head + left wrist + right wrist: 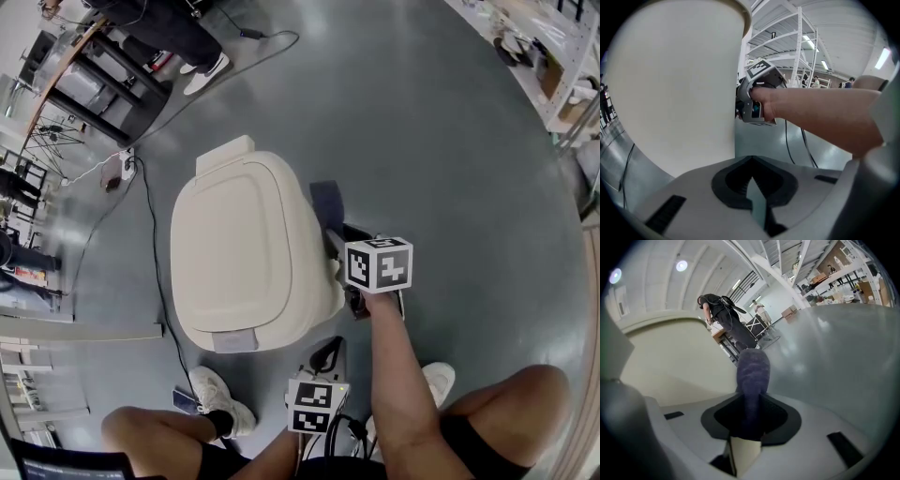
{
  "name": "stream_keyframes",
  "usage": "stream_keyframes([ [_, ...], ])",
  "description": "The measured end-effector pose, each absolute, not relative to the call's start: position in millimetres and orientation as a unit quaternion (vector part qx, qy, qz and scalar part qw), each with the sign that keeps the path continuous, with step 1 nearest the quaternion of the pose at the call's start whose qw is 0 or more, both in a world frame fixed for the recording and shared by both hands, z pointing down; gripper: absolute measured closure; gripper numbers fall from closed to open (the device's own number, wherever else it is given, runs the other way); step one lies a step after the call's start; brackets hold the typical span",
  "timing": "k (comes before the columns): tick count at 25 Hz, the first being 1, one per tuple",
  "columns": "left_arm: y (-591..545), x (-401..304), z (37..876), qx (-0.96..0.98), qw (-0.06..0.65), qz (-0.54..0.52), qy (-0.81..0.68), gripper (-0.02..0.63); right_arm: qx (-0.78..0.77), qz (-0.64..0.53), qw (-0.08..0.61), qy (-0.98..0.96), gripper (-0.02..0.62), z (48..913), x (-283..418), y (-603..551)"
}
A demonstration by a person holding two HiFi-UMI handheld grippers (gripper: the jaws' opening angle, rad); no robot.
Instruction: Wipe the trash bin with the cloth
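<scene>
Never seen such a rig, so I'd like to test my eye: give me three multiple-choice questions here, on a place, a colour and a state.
1. Where is the cloth? A atop the trash bin; B in the right gripper, beside the bin; C in the left gripper.
2. The trash bin's colour? A red; B cream; C black.
3. The left gripper's jaws? A together, empty; B wide apart; C on the cloth.
Answers: B, its jaws pinch it; B, pale wall; A, nothing shows between them.

Glossy grey floor [450, 141], white metal shelving [800, 47], ceiling strip lights [882, 57]
</scene>
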State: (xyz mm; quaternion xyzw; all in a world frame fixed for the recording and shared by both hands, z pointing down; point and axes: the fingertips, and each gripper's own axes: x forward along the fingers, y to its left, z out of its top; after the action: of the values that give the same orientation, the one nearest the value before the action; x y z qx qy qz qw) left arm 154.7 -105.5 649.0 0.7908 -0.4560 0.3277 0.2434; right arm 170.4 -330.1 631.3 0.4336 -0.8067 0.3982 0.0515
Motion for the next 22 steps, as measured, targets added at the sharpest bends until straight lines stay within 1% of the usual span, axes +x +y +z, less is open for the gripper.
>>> stream_keyframes([
  [3,-106,156,652,0.791,0.246,0.328,-0.455,0.607,0.438,0.389,0.086,-0.806,0.492,650,169,-330],
  [10,-105,157,656,0.789,0.249,0.333,-0.451,0.608,0.449,0.404,0.115,-0.789,0.492,690,169,-324],
  [14,-105,152,657,0.787,0.25,0.34,-0.45,0.609,0.466,0.4,0.144,-0.776,0.492,717,169,-319],
  [22,-115,135,654,0.781,0.227,0.353,-0.463,0.609,0.447,0.433,0.185,-0.761,0.492,766,171,-301],
])
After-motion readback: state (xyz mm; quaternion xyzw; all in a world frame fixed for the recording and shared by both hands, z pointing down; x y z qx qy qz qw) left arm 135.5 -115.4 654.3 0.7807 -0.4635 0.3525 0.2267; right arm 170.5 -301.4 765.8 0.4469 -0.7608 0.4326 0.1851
